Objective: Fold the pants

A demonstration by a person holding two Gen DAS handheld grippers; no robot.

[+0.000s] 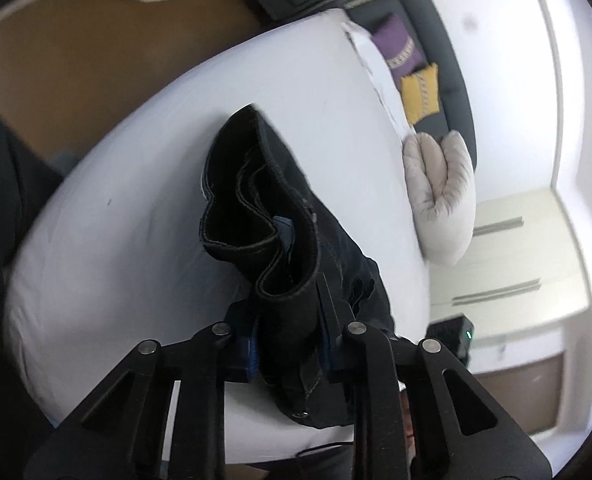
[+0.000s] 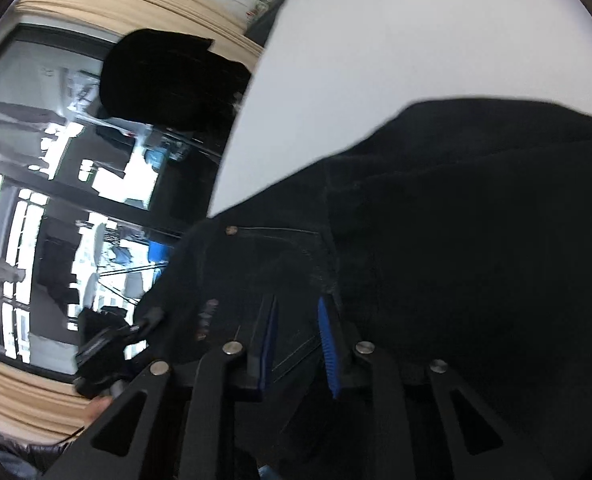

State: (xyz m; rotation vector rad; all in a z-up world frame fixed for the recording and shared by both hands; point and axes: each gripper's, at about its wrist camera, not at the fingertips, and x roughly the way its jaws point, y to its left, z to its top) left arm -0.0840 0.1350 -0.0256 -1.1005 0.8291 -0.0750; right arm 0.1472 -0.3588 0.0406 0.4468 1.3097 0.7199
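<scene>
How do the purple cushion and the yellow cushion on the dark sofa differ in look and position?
The purple cushion is darker and appears larger in this view; the yellow cushion is bright and appears smaller. In the left wrist view the purple one lies farther along the dark sofa, while the yellow one sits nearer the grey pillow. Both carry a pale patterned band.

Black pants bunched, waistband gaping open; draped on white bed.

No text, label, brand, number or sign can be read in either view.
</scene>
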